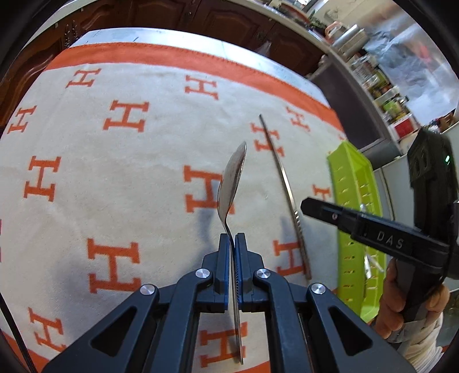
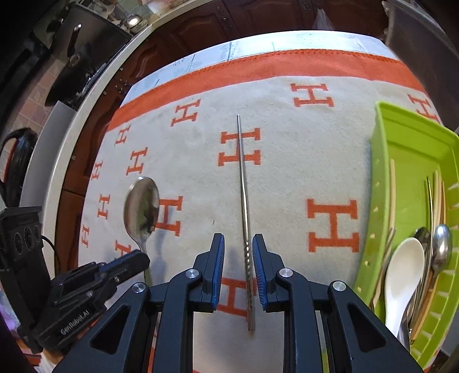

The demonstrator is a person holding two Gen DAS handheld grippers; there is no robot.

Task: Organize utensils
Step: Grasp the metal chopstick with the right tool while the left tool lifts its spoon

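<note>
My left gripper [image 1: 232, 239] is shut on the handle of a metal spoon [image 1: 231, 180], held edge-on above the cloth; the spoon also shows in the right wrist view [image 2: 141, 206]. A single metal chopstick [image 2: 243, 200] lies on the cloth, also visible in the left wrist view [image 1: 282, 183]. My right gripper [image 2: 238, 244] is open, its fingers on either side of the chopstick's thick end, just above it. The green utensil tray [image 2: 384, 160] sits at the right and holds a white spoon [image 2: 401, 275], metal spoons and wooden chopsticks.
A cream cloth with orange H letters [image 2: 332, 226] covers the table. Dark wood cabinets [image 1: 229, 17] stand behind the table. A shelf with jars and boxes [image 1: 384, 94] is at the far right. The right gripper's body [image 1: 373, 232] hangs over the tray in the left wrist view.
</note>
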